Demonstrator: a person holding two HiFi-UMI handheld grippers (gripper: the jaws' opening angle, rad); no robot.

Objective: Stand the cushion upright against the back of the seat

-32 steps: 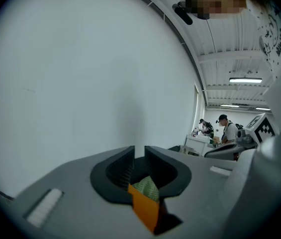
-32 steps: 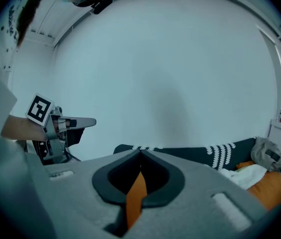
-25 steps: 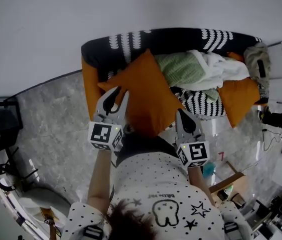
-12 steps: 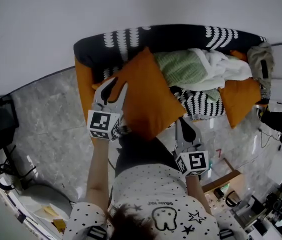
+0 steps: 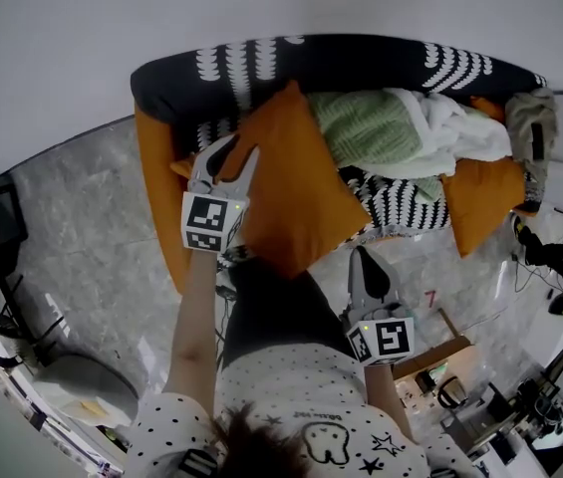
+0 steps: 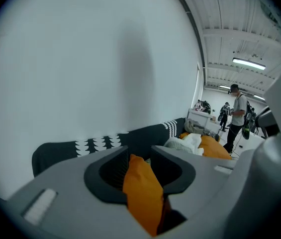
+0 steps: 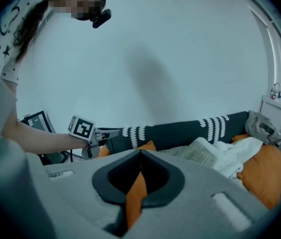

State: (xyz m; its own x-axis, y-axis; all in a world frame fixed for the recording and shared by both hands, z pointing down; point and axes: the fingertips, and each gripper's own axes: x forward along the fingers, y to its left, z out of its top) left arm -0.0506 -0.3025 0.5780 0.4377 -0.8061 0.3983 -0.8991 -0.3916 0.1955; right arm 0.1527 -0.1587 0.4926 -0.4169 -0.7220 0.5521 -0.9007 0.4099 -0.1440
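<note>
The orange cushion (image 5: 296, 187) stands tilted at the left end of the black, white-patterned sofa, its top corner against the backrest (image 5: 361, 68). My left gripper (image 5: 229, 157) straddles the cushion's upper left edge. Its jaws have just been opening, and in the left gripper view the cushion (image 6: 142, 193) lies between them with a dark gap on the right side. My right gripper (image 5: 361, 255) sits low by the seat's front edge. In the right gripper view its jaws (image 7: 140, 153) pinch a thin orange strip of the cushion (image 7: 147, 146).
A green blanket (image 5: 366, 127), white cloth (image 5: 450, 127) and a second orange cushion (image 5: 480, 202) fill the sofa's middle and right. The sofa's orange arm (image 5: 151, 197) is at the left. Cables and boxes (image 5: 440, 366) clutter the floor at the right. A person (image 6: 238, 116) stands far off.
The cushion now sits further back, its top corner at the backrest. The left gripper went with it and its jaws stand wider. The right gripper has dropped toward the seat's front edge.
</note>
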